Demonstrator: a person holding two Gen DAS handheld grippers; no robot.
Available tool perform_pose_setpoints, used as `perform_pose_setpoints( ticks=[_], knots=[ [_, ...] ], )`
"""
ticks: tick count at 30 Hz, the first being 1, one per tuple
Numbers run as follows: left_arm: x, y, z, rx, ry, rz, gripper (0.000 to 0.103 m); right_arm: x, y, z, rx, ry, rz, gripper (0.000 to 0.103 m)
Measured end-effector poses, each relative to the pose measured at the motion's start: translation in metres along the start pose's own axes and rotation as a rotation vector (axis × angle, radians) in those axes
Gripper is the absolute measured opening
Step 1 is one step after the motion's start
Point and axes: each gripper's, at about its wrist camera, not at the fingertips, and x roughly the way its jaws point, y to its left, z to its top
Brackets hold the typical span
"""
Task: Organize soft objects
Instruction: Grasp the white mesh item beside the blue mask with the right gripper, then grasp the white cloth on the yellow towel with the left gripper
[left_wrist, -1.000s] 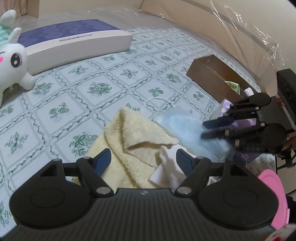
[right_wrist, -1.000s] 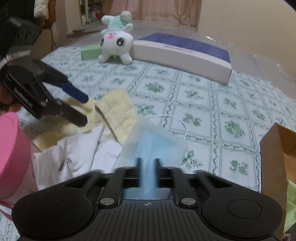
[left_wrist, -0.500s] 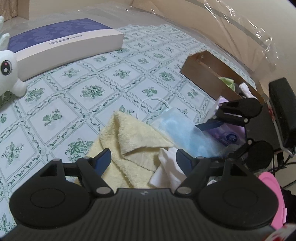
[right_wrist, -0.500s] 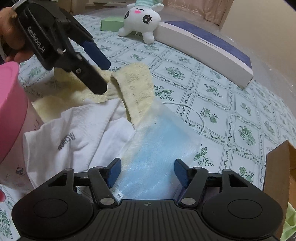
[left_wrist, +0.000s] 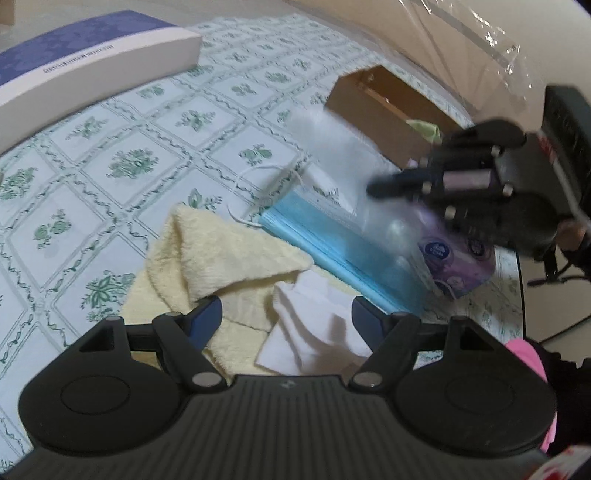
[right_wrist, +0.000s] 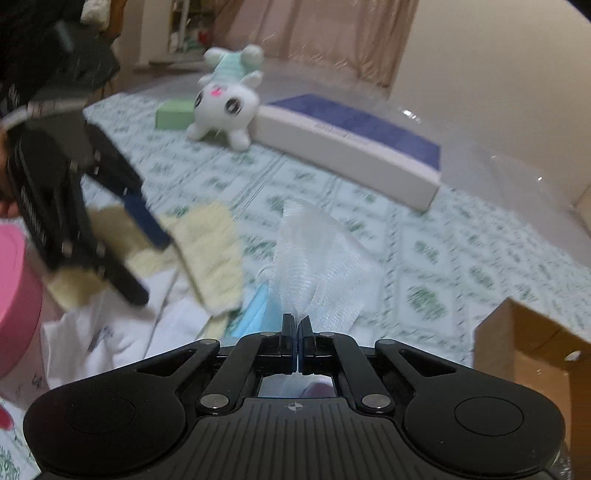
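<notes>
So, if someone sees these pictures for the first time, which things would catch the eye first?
Probably the right gripper, shut on a sheer white mesh cloth that fans up in the middle of its view. Behind it, the white plush bunny lies upside down at the far end of the green-patterned tablecloth. Nearer the left gripper, the yellow towel and blue face mask lie in a pile.

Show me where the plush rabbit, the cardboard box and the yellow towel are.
plush rabbit (right_wrist: 221, 107): right wrist view, on its face.
cardboard box (left_wrist: 373, 110): left wrist view, on its near wall.
yellow towel (left_wrist: 221, 251): left wrist view, on its raised fold.
</notes>
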Motion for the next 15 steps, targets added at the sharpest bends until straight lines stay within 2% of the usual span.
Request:
perform_pose_setpoints(
  ticks=[4, 6, 10, 12, 15],
  knots=[
    [0.01, -0.004, 0.005, 0.027, 0.063, -0.003, 0.062, -0.002, -0.006, 0.002, 0.018, -0.008, -0.013, 0.0],
    [0.014, -0.006, 0.005, 0.041, 0.093, -0.016, 0.048, -0.001, -0.009, 0.002, 0.036, -0.005, -0.012, 0.0],
    [0.018, -0.01, 0.004, 0.043, 0.128, -0.052, 0.034, -0.002, -0.011, -0.002, 0.057, -0.005, -0.013, 0.0],
    [0.019, -0.01, 0.004, 0.039, 0.138, -0.061, 0.02, -0.003, -0.013, -0.003, 0.07, -0.008, -0.011, 0.0],
    [0.018, -0.008, 0.003, 0.022, 0.126, -0.049, 0.008, -0.006, -0.015, -0.002, 0.079, -0.014, -0.018, 0.0]
  ],
)
